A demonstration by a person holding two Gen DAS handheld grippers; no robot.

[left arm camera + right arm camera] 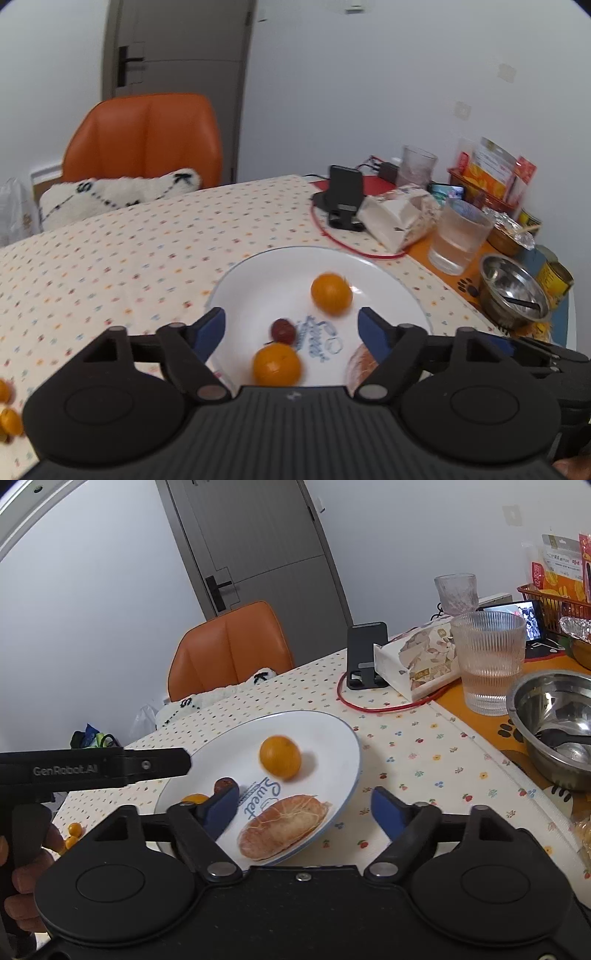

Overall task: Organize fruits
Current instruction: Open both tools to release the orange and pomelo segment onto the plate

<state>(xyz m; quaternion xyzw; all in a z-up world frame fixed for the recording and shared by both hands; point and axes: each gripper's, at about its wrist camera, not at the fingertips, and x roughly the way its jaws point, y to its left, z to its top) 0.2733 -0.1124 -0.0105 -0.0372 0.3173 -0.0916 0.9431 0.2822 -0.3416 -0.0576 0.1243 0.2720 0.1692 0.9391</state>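
Fruit gathered on the plate, both claws empty

The white round plate (258, 273) with blue lettering sits mid-table, apparently as the collecting spot: two small orange citrus fruits (331, 293), a dark red date-like fruit (283, 329) and a peeled pale-orange segment (282, 825) lie on it. The left gripper (291, 325) hangs spread wide and empty above the plate's near edge, likely so fruit drops onto the dish; the right gripper (304, 806) is likewise splayed, holding nothing. A few small orange fruits (7, 406) remain on the spotted cream tablecloth (129, 251), well left of the plate, probably the next ones to collect.

Two oranges (331, 293) (blurred) on plate (399, 291); left tool (291, 325) spread.
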